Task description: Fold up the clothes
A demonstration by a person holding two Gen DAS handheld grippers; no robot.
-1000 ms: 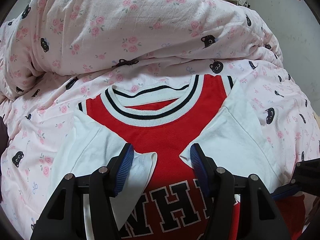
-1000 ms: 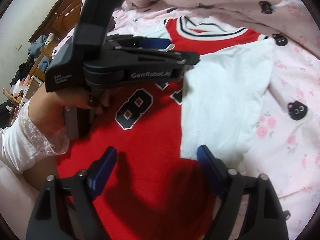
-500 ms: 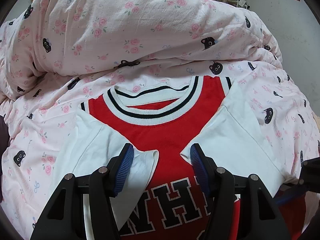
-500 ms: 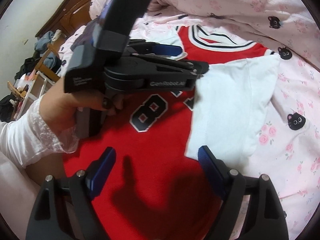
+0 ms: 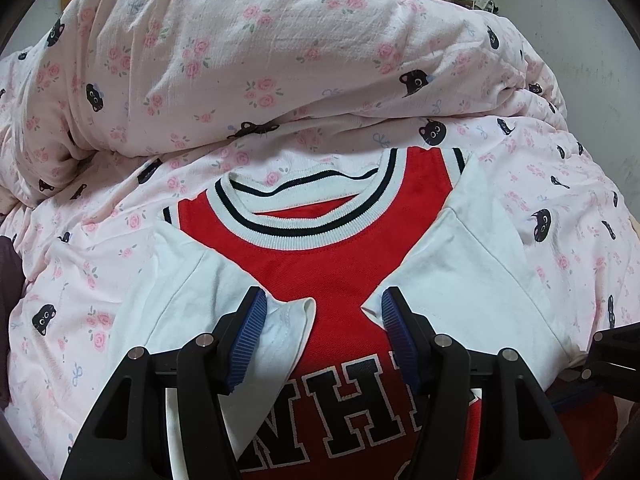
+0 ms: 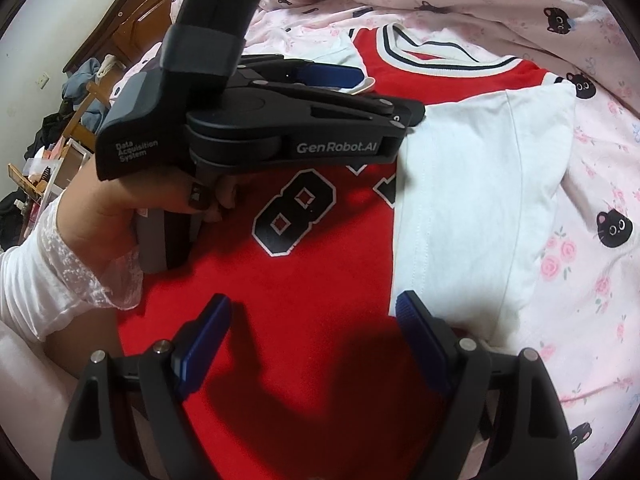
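In the left wrist view I see my left gripper (image 5: pixel 322 320) with its jaws wide apart and holding nothing. It hangs over the chest of the red jersey (image 5: pixel 328 276), which lies flat on the bed, on the pink quilt (image 5: pixel 248 64) with cat faces. Both white sleeves are folded in over the red front: the left sleeve (image 5: pixel 208 300) has its cuff just beside my left blue pad (image 5: pixel 246 340), and the right sleeve (image 5: pixel 476 284) reaches the other pad.

In the right wrist view my right gripper (image 6: pixel 312 344) is also wide open and empty, low over the red lower part of the jersey (image 6: pixel 320 280). The folded white sleeve (image 6: pixel 480 208) lies close to its right pad. Ahead, the left hand (image 6: pixel 116 208) holds the left gripper (image 6: pixel 332 76) above the number 8 (image 6: pixel 298 210)
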